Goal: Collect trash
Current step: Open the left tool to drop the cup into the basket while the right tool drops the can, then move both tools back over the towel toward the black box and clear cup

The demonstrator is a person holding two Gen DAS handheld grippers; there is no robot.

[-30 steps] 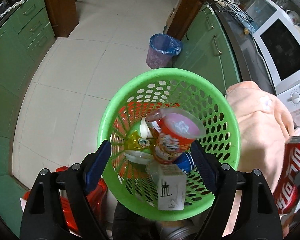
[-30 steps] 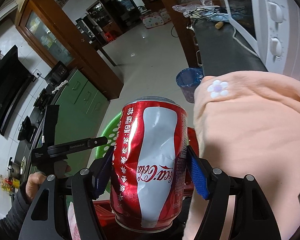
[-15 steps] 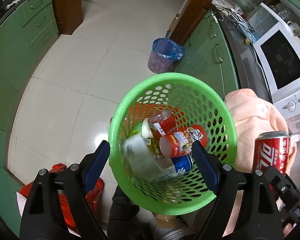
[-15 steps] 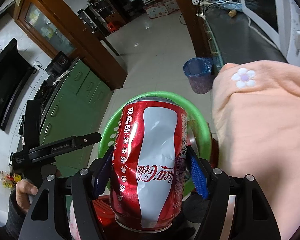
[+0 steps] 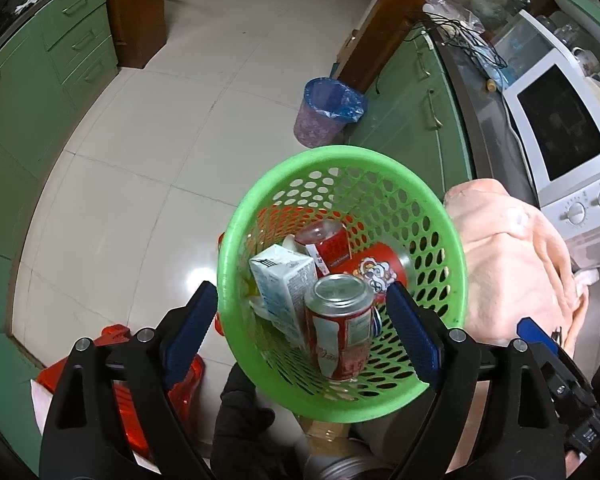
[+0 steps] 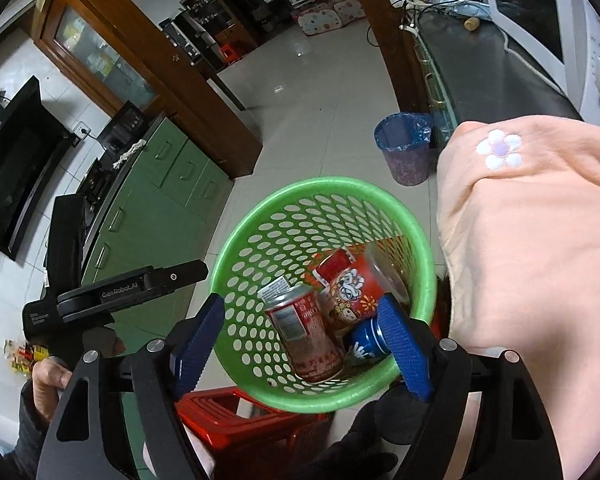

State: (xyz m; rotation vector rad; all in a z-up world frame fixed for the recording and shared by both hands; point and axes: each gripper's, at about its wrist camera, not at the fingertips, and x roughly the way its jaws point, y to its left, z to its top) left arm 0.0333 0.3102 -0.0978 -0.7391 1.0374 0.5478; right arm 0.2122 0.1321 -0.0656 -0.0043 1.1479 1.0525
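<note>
Red can [image 6: 306, 332] lies loose in the green basket [image 6: 260, 216], leaning against the cup [image 6: 350, 288], blue can [image 6: 364, 344] just beside. In the left view the can [image 5: 342, 328] stands next to the white carton [image 5: 284, 288]. It looks dented and probably empty: light, thin-walled, slick, easily crushed. If regrasped, take it mid-body across the sides, gently.

Right gripper [image 6: 304, 348] has just been opening; its jaws are spread above the basket and nothing sits between the pads.

Left gripper [image 5: 300, 328] spread wide over the basket rim [image 5: 236, 220], pads off it as far as I can tell.

Basket is stiff perforated plastic, light; hold by the rim. Peach cloth [image 6: 532, 248] beside the basket, bin [image 6: 406, 148] on the floor beyond.
</note>
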